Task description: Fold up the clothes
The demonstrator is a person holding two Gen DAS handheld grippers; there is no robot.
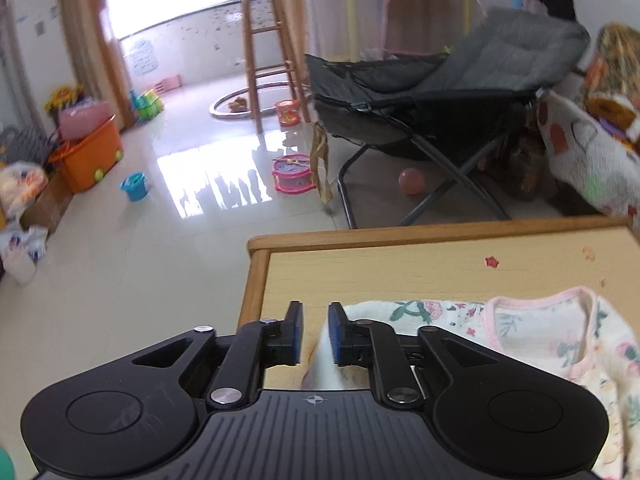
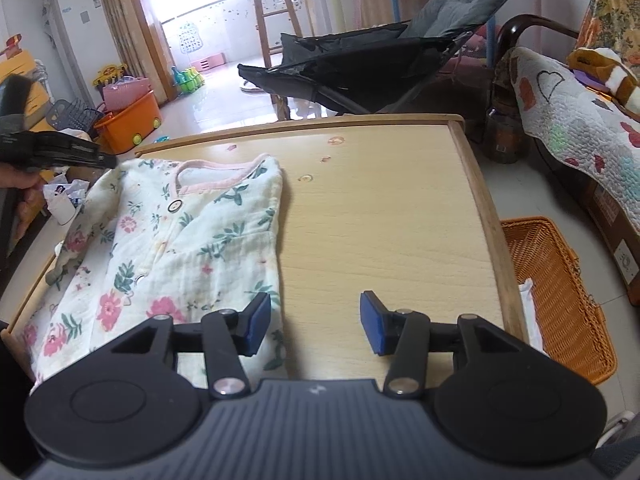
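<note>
A floral baby shirt with a pink neckline lies partly folded on the left half of the wooden table. My right gripper hovers open at the shirt's near right edge, its left pad over the cloth and its right pad over bare wood. In the left wrist view, my left gripper sits at the table's left side by the shirt's shoulder. Its jaws stand a little apart, and a fold of white cloth lies loose beside the right pad. A hand holds that left gripper.
A wicker basket stands on the floor right of the table. Beyond the far edge is a grey folding chair; a quilt-covered sofa is at the right. An orange toy bin and toys lie on the tiled floor.
</note>
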